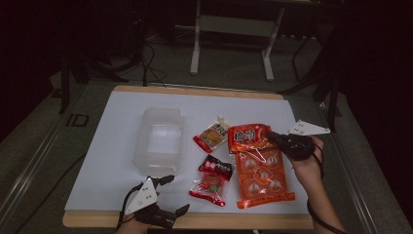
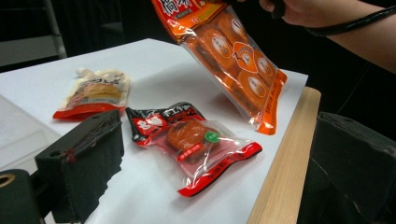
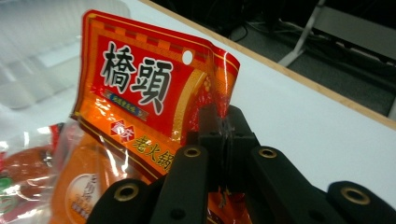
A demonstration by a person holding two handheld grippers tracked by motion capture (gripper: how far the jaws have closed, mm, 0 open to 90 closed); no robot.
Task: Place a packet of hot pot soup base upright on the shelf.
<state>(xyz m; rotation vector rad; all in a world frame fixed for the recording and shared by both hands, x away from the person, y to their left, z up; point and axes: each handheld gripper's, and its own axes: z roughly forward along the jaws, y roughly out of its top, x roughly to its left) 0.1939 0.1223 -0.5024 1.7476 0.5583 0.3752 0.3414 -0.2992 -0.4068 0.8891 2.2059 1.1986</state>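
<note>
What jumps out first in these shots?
The big orange snack bag, pinched at its red top edge by the shut right gripper and hanging tilted over the table's right side. Left of it on the white table lie a red-and-black packet and a small pale pouch, with a clear plastic tub farther left. The left gripper waits open at the near edge.
</note>
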